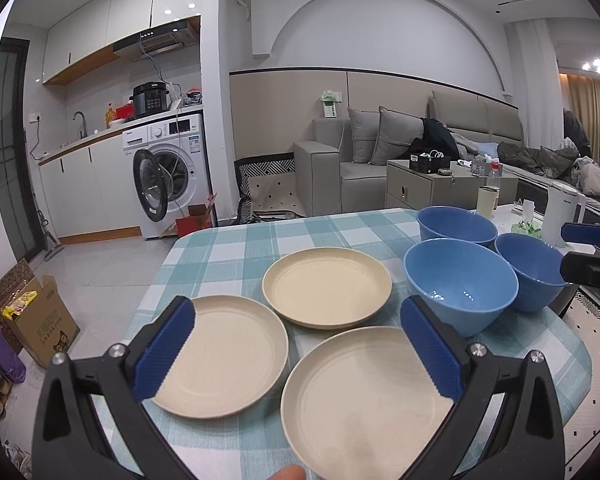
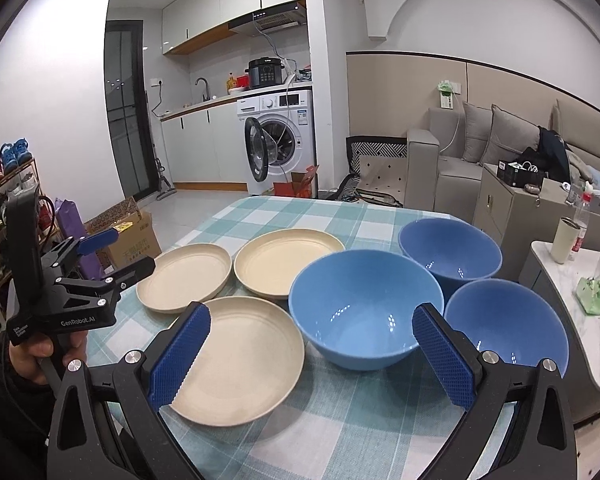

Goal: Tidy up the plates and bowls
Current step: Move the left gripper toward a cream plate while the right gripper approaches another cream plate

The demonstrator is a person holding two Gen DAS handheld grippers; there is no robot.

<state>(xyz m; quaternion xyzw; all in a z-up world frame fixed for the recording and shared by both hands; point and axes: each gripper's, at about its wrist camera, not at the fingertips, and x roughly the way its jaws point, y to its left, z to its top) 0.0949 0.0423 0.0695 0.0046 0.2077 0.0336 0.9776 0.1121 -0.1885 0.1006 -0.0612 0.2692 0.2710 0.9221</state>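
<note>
Left wrist view: left gripper (image 1: 298, 346) spread wide, empty, over three cream plates (image 1: 327, 286) on the checked tablecloth (image 1: 228, 248). Its right finger hides part of the near plate (image 1: 364, 404) and of one of the three blue bowls (image 1: 460, 286). Right gripper (image 1: 580, 254) is cut off at the frame edge, probably parted.

Right wrist view: right gripper (image 2: 312, 354) wide apart, holding nothing, above the middle bowl (image 2: 364, 308). A hand (image 2: 40, 350) holds the other tool.

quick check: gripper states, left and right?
Left gripper: open, holding nothing, above the plates.
Right gripper: open, holding nothing, near the bowls.
</note>
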